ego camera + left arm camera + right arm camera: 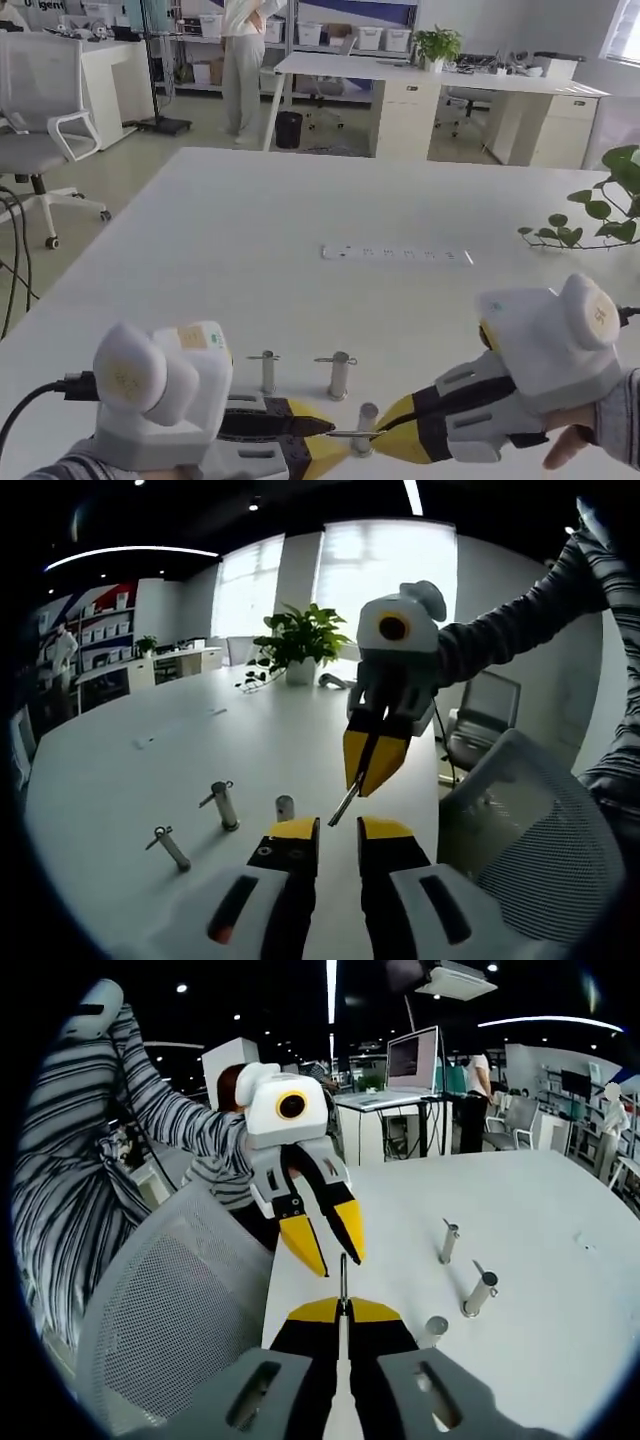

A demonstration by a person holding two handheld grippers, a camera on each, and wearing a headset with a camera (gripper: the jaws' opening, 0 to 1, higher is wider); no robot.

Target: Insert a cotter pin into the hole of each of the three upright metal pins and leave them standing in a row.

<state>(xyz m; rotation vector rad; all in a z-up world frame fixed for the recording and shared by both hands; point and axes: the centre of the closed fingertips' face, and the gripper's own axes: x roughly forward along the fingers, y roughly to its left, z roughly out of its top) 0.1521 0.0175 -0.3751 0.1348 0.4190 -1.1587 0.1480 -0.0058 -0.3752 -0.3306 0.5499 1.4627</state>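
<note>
**Head view.** A white table [200, 250] carries a power strip [395, 254]. A plant [600, 210] leans in from the right and a chair [40, 100] stands off to the left. A person [245, 60] stands far back among desks. Three pins stand upright near the front: left pin [267, 375], middle pin [340, 380] and near pin [368, 414]. Cotter pins [340, 360] cross the heads of the left and middle pins, one each. A third cotter pin [348, 434] is pinched in the right gripper [385, 430] and lies across the front of the near pin. The left gripper [333, 441] points at it from the other side, its tips close to the wire's free end.

**Left gripper view.** The left jaws stand slightly apart, holding nothing. The right gripper hangs just beyond them, with its wire slanting down toward them. The three pins stand to the left, apart from the wire. An office chair [530, 820] sits on the right.

**Right gripper view.** The right jaws are pressed on the wire, which points at the left gripper's spread jaws. The near pin stands just beside the right jaws, and the other two stand beyond it. A monitor [412, 1055] rests on a far desk.
</note>
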